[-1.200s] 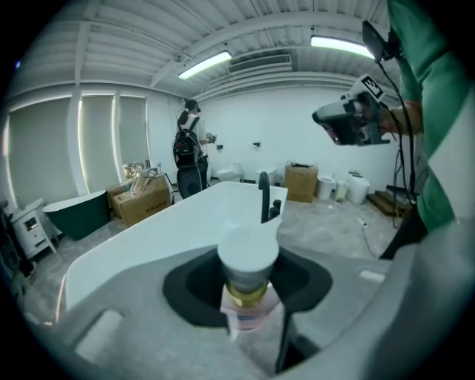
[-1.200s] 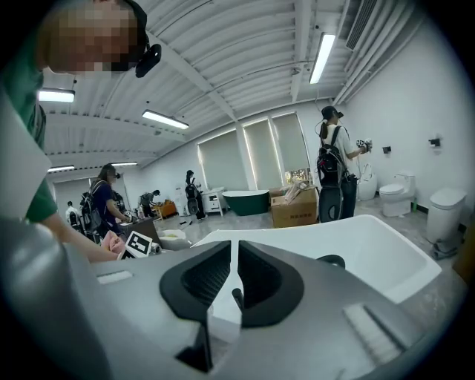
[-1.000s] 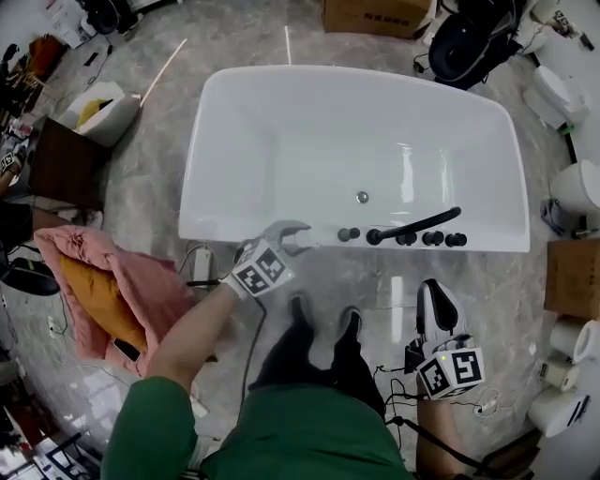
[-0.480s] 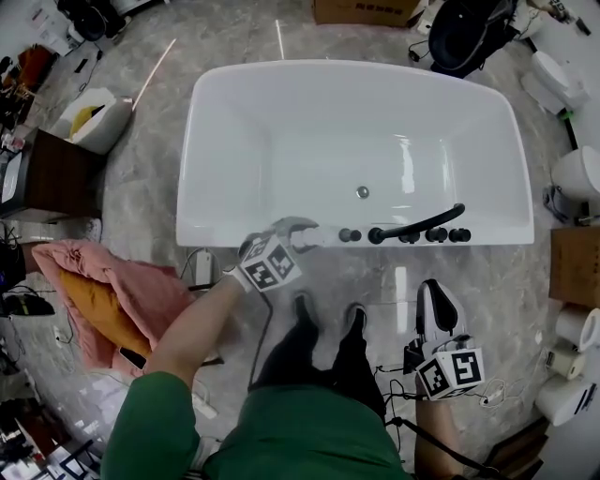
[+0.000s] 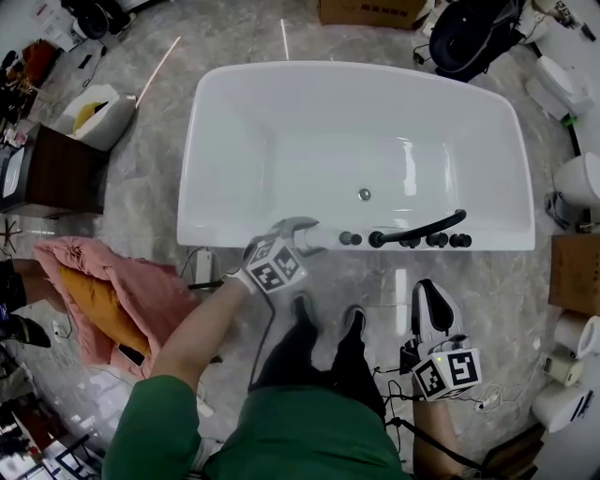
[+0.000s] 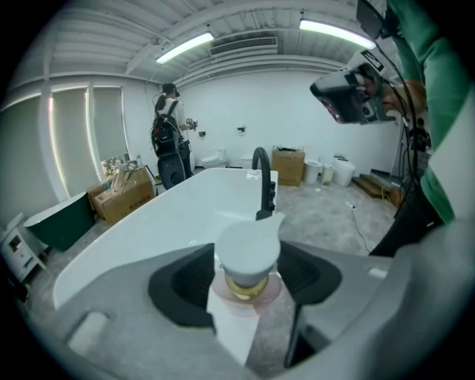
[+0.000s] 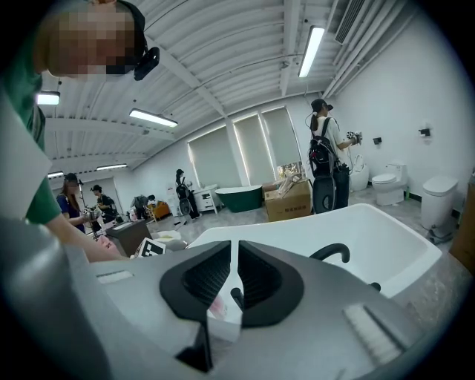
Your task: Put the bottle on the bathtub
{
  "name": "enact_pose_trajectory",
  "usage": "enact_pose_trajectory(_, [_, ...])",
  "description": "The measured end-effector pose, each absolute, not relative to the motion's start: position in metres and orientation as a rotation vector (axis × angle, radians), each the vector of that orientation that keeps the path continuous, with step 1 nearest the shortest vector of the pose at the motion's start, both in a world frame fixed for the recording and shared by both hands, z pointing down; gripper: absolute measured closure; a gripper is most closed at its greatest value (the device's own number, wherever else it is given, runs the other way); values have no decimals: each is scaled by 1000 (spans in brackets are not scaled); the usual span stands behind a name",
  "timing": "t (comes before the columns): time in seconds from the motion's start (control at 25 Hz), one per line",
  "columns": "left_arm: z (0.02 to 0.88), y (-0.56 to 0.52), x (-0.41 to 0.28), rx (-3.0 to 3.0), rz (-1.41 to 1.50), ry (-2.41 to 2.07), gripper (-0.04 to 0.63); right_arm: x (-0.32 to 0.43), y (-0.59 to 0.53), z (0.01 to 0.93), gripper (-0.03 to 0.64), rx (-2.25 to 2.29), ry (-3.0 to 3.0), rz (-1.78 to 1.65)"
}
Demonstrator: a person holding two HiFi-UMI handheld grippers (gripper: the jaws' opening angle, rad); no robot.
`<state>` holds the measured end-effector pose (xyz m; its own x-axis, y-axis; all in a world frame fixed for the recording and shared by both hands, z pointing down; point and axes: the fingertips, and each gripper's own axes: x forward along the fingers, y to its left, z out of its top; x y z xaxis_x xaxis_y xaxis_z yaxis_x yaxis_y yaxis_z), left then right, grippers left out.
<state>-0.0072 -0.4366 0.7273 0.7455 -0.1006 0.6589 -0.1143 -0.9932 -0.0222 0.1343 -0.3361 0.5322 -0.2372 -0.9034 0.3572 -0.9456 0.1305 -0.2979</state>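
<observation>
While a pink cloth (image 5: 141, 291) lies heaped on the floor at the far left, the left gripper (image 5: 298, 232) reaches toward the near rim of the bathtub (image 5: 225, 150). Its jaws are clamped on the bottle (image 6: 247, 256), just under the cap. The bottle has a white cap, a gold ring below it and a pale pink body. Its white label shows no writing that can be read. From the head view the bottle sits at the rim, just left of the dark knobs (image 5: 349, 238); whether it touches the rim cannot be told. The black tap (image 5: 417, 228) stands further right on the same rim.

At the top, beyond the tub, is a cardboard box (image 5: 370, 11); its print is too small to read.

The right gripper (image 7: 233, 276) hangs low beside the person's right leg, well apart from the tub, with its jaws drawn together to a thin slit and gripping nothing. Each gripper's cube bears black-and-white square markers, with no lettering.
</observation>
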Motion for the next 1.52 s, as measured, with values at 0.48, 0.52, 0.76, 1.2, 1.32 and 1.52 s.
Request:
enact_pose_trajectory(0.48, [694,-426,-47,2763,900,-615,290,152,-331,518,588,1821,-2371,664])
enact_pose_trajectory(0.52, [682,-424,-54,2752,864,-673,290,154,-329,515,586,1813,-2382,652])
enact_pose_trajectory(0.76, [577,-423,-93,2701,655,-1198,442,167,-323,482,588,1776,-2463,539])
enact_pose_trajectory(1.2, [406,-389,-90,2674,347,-1562,528,185,-325,382,586,1767,-2586,220])
enact_pose_trajectory(1.32, [377,-372,-82,2664,319,-1609,528,188,-321,356,586,1739,-2639,148])
enact_pose_trajectory(1.52, [334,-347,-86,2621,239,-1719,528,181,-323,319,586,1652,-2732,41])
